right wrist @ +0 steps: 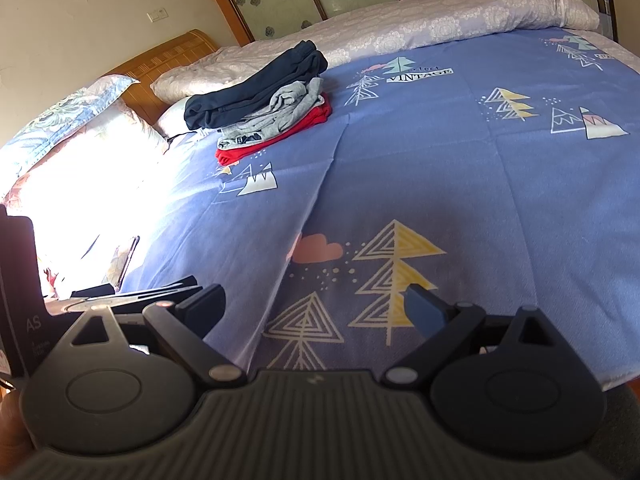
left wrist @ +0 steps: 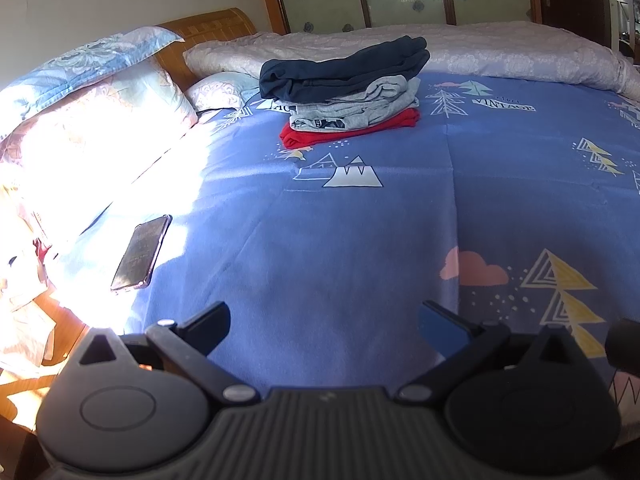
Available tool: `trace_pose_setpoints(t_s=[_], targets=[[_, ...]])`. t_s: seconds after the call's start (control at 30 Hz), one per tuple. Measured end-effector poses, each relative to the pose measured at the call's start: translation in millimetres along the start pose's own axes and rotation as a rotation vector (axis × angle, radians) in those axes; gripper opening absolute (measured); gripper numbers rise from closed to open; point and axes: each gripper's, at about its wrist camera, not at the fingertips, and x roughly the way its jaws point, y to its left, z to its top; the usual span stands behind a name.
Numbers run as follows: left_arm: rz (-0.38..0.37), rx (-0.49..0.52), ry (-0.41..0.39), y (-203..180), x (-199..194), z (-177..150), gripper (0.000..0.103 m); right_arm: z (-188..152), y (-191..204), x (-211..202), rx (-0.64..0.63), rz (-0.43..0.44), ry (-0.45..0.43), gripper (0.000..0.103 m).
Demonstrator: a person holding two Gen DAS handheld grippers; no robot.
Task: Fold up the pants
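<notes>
A stack of folded clothes sits far back on the blue patterned bed sheet (left wrist: 320, 240): dark navy pants (left wrist: 340, 68) on top, grey garments (left wrist: 360, 108) in the middle, a red one (left wrist: 344, 130) at the bottom. The stack also shows in the right wrist view, with the navy pants (right wrist: 252, 88) on top. My left gripper (left wrist: 324, 320) is open and empty, low over the sheet near the front edge. My right gripper (right wrist: 316, 304) is open and empty, also over the near sheet (right wrist: 400, 200). Both are far from the stack.
A phone (left wrist: 142, 252) lies on the sheet at the left in bright sunlight. Pillows (left wrist: 92, 92) and a wooden headboard (left wrist: 208, 28) stand at the far left. A pale floral quilt (left wrist: 460, 48) is bunched along the back. The left gripper's body (right wrist: 24, 288) shows at the right view's left edge.
</notes>
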Motion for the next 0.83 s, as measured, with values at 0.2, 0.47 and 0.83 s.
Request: trace_pose_setpoints(t_s=[0.2, 0.47, 0.83], targets=[[-0.002, -0.002, 0.004, 1.1, 0.7, 0.5, 0.103, -2.2, -0.2, 1.0, -0.001, 0.001, 0.003, 0.097], [-0.006, -0.003, 0.009, 2.1, 0.6, 1.8, 0.103, -2.4, -0.1, 1.0, -0.001, 0.001, 0.004, 0.097], [-0.041, 0.000, 0.010, -0.1, -0.8, 2.9, 0.103, -2.6, -0.2, 0.5, -0.009, 0.006, 0.008, 0.097]])
